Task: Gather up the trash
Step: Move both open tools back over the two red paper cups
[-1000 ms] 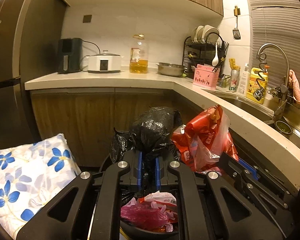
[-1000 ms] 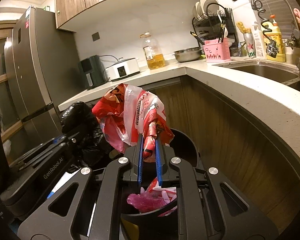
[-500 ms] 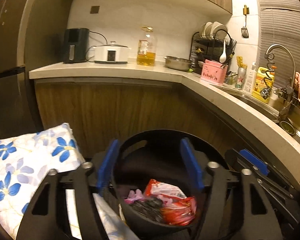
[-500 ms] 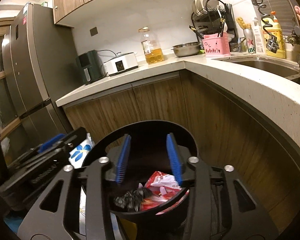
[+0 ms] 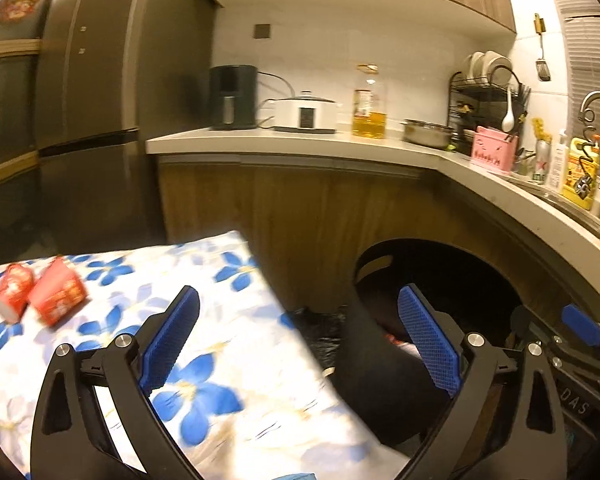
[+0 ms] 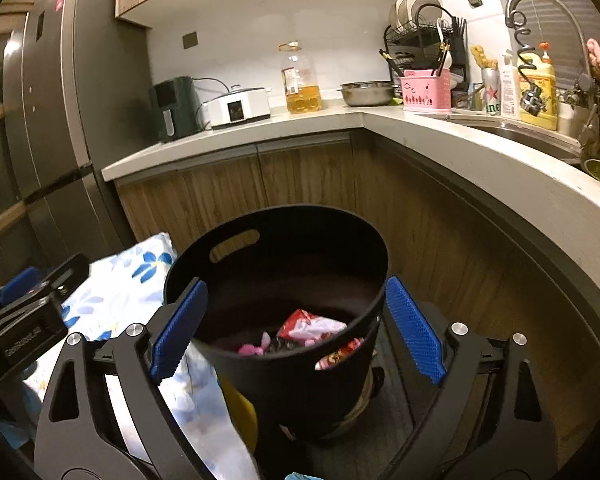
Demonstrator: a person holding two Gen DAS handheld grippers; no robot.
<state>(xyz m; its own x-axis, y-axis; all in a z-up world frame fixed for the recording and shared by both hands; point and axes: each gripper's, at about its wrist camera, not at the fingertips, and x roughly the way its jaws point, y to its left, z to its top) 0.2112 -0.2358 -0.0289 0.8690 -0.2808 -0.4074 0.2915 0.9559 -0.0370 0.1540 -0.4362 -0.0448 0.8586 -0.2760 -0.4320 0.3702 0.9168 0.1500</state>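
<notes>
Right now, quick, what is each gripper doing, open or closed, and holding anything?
Left gripper: open, holding nothing, above the floral cloth.
Right gripper: open, holding nothing, over the black bin.

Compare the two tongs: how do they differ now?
Left tongs hang over the floral cloth, bin to their right. Right tongs straddle the bin, which holds trash. Left view is blurred; right is sharp. Both are open and empty.
</notes>
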